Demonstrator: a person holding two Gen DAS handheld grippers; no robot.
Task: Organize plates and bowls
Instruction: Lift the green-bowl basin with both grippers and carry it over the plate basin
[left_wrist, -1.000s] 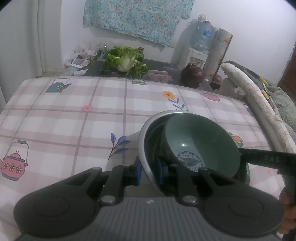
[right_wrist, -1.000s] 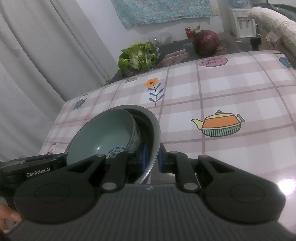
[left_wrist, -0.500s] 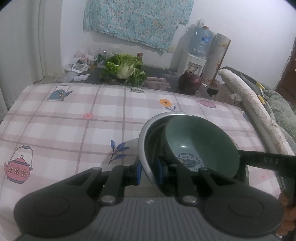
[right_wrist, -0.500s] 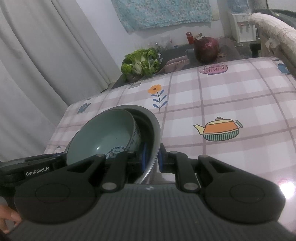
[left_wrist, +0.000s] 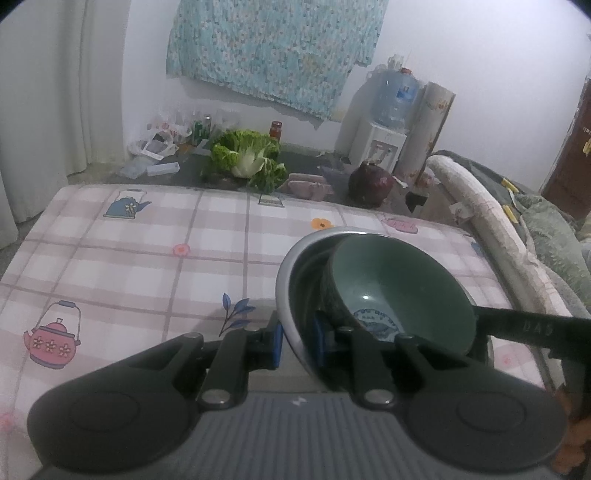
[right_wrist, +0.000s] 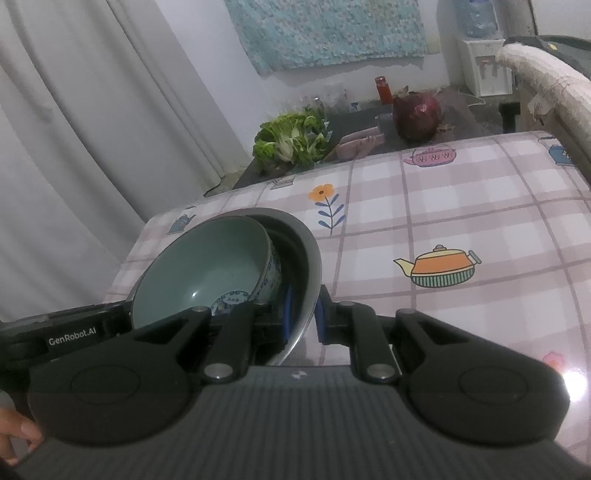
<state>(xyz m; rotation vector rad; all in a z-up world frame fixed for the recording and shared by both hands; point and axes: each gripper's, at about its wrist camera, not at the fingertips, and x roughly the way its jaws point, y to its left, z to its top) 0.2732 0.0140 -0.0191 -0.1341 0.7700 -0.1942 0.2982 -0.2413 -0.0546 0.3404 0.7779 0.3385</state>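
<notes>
A steel bowl (left_wrist: 291, 266) (right_wrist: 306, 251) hangs above the checked tablecloth (left_wrist: 147, 266) with a green ceramic bowl (left_wrist: 399, 280) (right_wrist: 207, 273) nested tilted inside it. My left gripper (left_wrist: 297, 338) is shut on the steel bowl's rim at its left side. My right gripper (right_wrist: 303, 314) is shut on the rim at the opposite side. Each gripper's black body shows at the edge of the other's view. The ceramic bowl has a blue pattern at its bottom and on its outer wall.
Past the table's far edge lies a dark surface with a leafy cabbage (left_wrist: 251, 158) (right_wrist: 291, 142), a dark red round vegetable (left_wrist: 371, 184) (right_wrist: 417, 114), jars and bags. A water dispenser (left_wrist: 384, 133) stands at the wall. A padded chair back (left_wrist: 480, 206) borders the table's right side.
Both grippers have risen together with the nested bowls; more of the tablecloth and the room behind now shows. The grips on the rim look the same.
</notes>
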